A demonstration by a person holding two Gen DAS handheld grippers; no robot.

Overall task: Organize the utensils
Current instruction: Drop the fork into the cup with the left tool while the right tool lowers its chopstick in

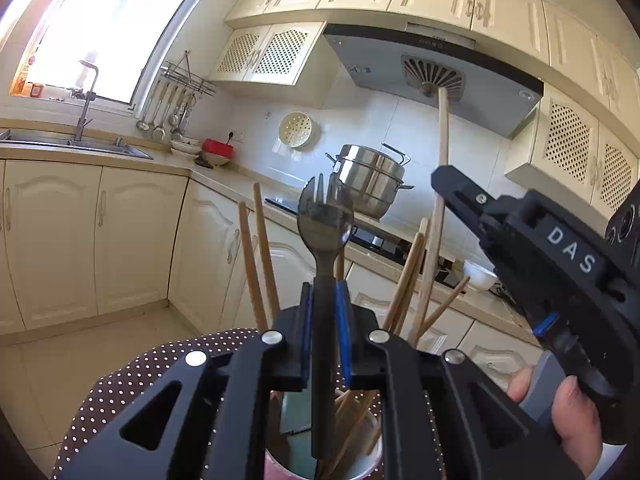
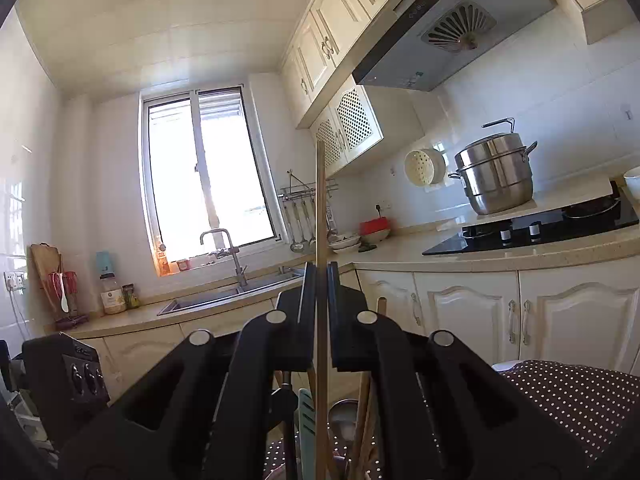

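Left gripper (image 1: 325, 320): clamped on dark spork (image 1: 325, 216), blue pads (image 1: 343, 320) pressing its handle from both sides; head up, tail down inside the cup.
Right gripper (image 2: 321, 312): closed narrow on a long wooden stick (image 2: 321, 216), held upright; lower end running down among the cup's contents.
Why held so: both pieces gripped mid-shaft and vertical, probably so each can slide straight in or out of the cup without tipping it; direction of travel not readable.
Cup (image 1: 360, 468): white rim, pink side, directly beneath left gripper, standing on polka-dot cloth (image 1: 120, 384); holds the utensils being sorted.
Chopsticks (image 1: 256, 264): several wooden ones fanned left and right of the spork, leaning outward.
In the way: right gripper body close beside left one above the cup; splayed chopsticks crowd both shafts, snag likely on any sideways move.
Around: steel steamer pot (image 2: 496, 176) on counter by black hob (image 2: 540, 228), sink (image 2: 224, 296) under window, range hood (image 1: 432, 76) overhead; all well apart.
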